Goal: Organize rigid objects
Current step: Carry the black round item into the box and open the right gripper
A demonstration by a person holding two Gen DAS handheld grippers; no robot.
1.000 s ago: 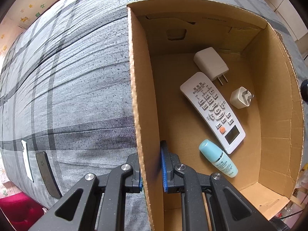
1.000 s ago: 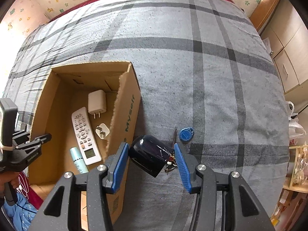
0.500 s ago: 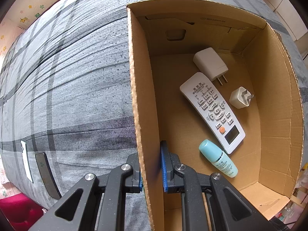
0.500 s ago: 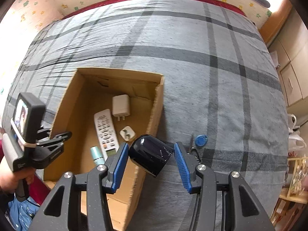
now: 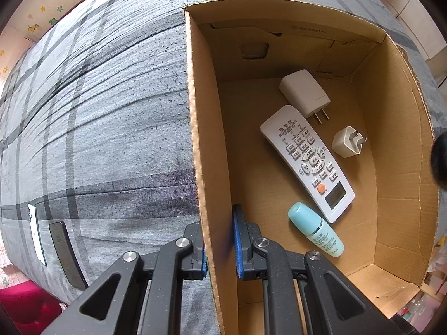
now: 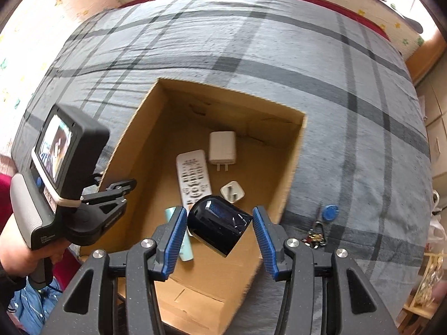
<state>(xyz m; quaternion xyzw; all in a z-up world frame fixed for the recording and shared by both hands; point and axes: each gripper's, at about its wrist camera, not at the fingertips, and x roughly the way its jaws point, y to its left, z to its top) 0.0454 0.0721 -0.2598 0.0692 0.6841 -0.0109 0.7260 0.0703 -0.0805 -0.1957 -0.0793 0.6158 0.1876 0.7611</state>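
Note:
An open cardboard box [image 5: 396, 145] [image 6: 290, 167] lies on the grey plaid bed. Inside it are a white remote [image 5: 307, 162] [image 6: 192, 178], a white charger [image 5: 304, 93] [image 6: 222, 148], a small plug adapter [image 5: 346, 143] [image 6: 232, 192] and a teal bottle [image 5: 315, 229] [image 6: 183, 251]. My left gripper [image 5: 220, 240] is shut on the box's left wall. My right gripper [image 6: 219, 234] hangs over the box interior, shut on a glossy black rounded object [image 6: 218, 223], tilted between the blue pads. That object's edge shows at the right rim of the left wrist view [image 5: 440, 162].
A blue key fob [image 6: 329, 212] and a bunch of keys [image 6: 314, 236] lie on the bed [image 6: 251, 55] right of the box. A white phone [image 5: 36, 231] and a dark phone [image 5: 67, 254] lie near the bed's left edge. A person's hand [image 6: 16, 245] holds the left gripper.
My right gripper carried the black object leftward from beside the keys, across the box's right wall, to above the box interior. The left gripper kept still on the wall.

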